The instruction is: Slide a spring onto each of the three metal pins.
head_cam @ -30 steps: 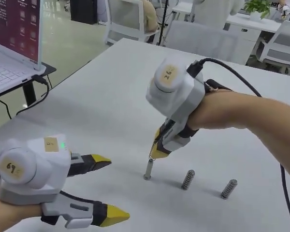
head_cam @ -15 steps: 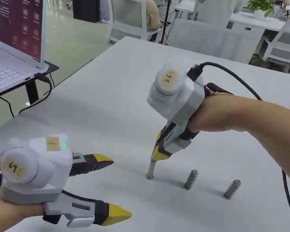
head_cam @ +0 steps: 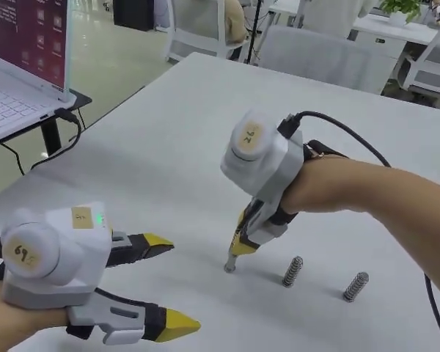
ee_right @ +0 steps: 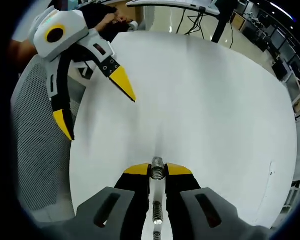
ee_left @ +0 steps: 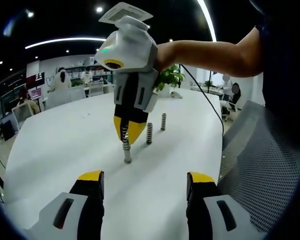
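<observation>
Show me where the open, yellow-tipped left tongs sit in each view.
Head view: yellow-tipped left tongs, lower left.
Left gripper view: left tongs, bottom centre.
Right gripper view: left tongs, upper left.
Shared landmark: right tongs gripping a coiled metal spring over the metal pin.

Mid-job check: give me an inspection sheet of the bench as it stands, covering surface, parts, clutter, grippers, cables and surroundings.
Surface: white table, plain and flat.
Job's things: middle spring and end spring stand upright, apparently seated on their pins. The third pin is upright with the held spring at its top; how far on, cannot tell.
Clutter: nothing seen.
Grippers: right gripper shut on the held spring, directly over the third pin. The left gripper is open, holds nothing and is apart from the pins.
Cables: black cable runs from the right gripper along the arm.
Surroundings: laptop at left, office chairs beyond the table.
</observation>
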Tool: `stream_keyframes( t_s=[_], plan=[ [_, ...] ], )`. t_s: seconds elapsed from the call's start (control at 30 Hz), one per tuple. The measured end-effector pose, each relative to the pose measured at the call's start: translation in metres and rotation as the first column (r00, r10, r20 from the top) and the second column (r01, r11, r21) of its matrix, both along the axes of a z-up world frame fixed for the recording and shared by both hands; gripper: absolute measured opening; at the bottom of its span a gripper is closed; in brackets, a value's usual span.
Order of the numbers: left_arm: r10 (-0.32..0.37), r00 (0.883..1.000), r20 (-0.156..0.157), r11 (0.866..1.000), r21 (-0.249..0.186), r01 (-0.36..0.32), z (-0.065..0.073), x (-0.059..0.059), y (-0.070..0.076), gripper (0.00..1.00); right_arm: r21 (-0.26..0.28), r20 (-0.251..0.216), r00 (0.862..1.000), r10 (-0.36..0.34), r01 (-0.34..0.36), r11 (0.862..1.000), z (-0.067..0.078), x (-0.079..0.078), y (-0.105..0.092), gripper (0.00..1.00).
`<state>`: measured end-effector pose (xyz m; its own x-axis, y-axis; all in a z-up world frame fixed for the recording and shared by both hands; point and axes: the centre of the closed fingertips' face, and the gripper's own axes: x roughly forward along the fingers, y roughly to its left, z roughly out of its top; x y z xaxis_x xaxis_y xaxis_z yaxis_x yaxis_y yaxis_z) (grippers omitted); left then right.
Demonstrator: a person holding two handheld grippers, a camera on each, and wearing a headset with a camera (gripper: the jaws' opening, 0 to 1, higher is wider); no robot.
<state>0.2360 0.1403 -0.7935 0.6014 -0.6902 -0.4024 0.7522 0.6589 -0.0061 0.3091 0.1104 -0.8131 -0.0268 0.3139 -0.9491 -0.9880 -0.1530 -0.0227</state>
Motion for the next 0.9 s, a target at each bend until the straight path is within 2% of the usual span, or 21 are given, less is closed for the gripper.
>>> stream_keyframes(
  t_s=[0.47, 0.9],
  plan=[
    [-0.004, 1.0, -0.004, 1.0, 0.003, 0.004, -0.002, -0.001, 0.0, 0.62, -0.018, 0.005, 1.0, 0.007, -0.007, 1.0, -0.017, -0.007, 0.002, 0.09],
    [-0.008, 1.0, -0.007, 1.0, 0.007, 0.008, -0.001, -0.001, -0.002, 0.62, -0.028, 0.006, 1.0, -0.004, 0.005, 1.0, -0.032, -0.008, 0.003, 0.09]
  ],
)
